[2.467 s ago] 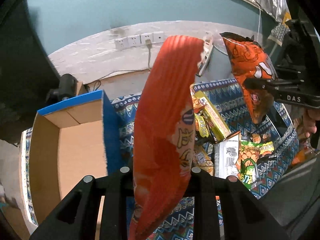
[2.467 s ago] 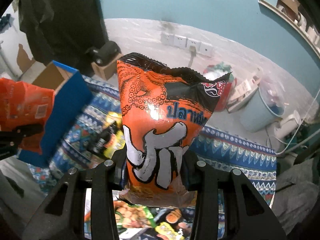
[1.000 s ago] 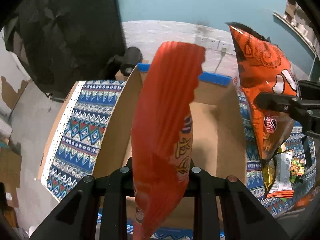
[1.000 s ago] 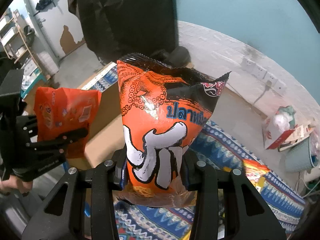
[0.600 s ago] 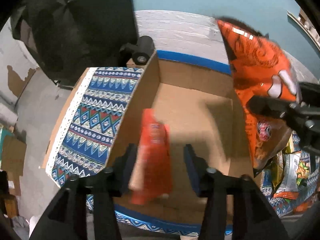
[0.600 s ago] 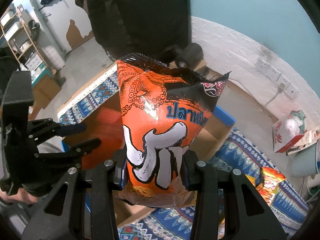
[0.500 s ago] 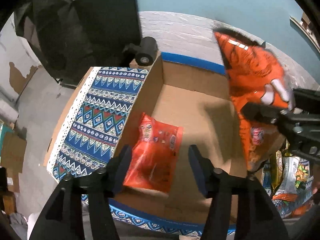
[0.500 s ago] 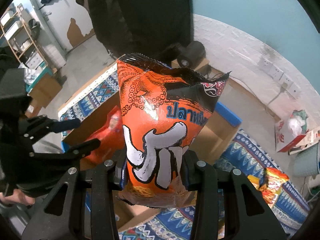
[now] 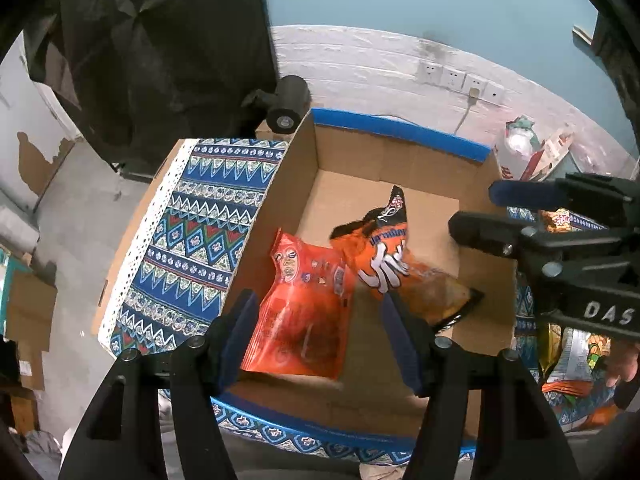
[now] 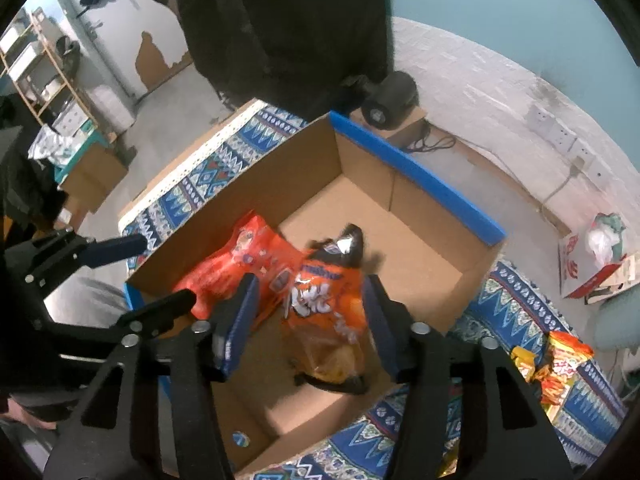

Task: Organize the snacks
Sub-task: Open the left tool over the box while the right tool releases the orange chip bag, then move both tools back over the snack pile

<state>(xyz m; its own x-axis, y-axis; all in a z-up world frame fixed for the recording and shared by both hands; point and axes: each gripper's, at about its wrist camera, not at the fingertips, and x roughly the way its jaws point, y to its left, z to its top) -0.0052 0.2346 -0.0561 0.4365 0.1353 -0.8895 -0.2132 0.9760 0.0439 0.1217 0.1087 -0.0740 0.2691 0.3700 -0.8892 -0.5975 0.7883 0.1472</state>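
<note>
An open cardboard box with a blue rim (image 9: 400, 132) (image 10: 420, 184) stands below both grippers. A red snack bag (image 9: 304, 304) (image 10: 236, 264) lies flat on its floor near the left wall. An orange squid-print bag (image 9: 384, 256) (image 10: 324, 300), blurred, lies next to it and partly over its edge. My left gripper (image 9: 318, 320) (image 10: 156, 272) hangs open above the red bag, holding nothing. My right gripper (image 10: 310, 292) (image 9: 476, 208) hovers over the box with its jaws opening. The orange bag shows between its fingers but down in the box, free of the pads.
A blue patterned cloth (image 9: 200, 232) covers the table around the box. Several loose snack packets (image 10: 552, 360) (image 9: 572, 352) lie to the right of it. Behind the box sit a black cylinder (image 9: 286, 108), wall sockets (image 9: 456, 78) and a red-and-white carton (image 10: 592, 264).
The left gripper opened and the red bag dropped into the box. The right gripper then opened over the box and the orange bag fell in beside the red one.
</note>
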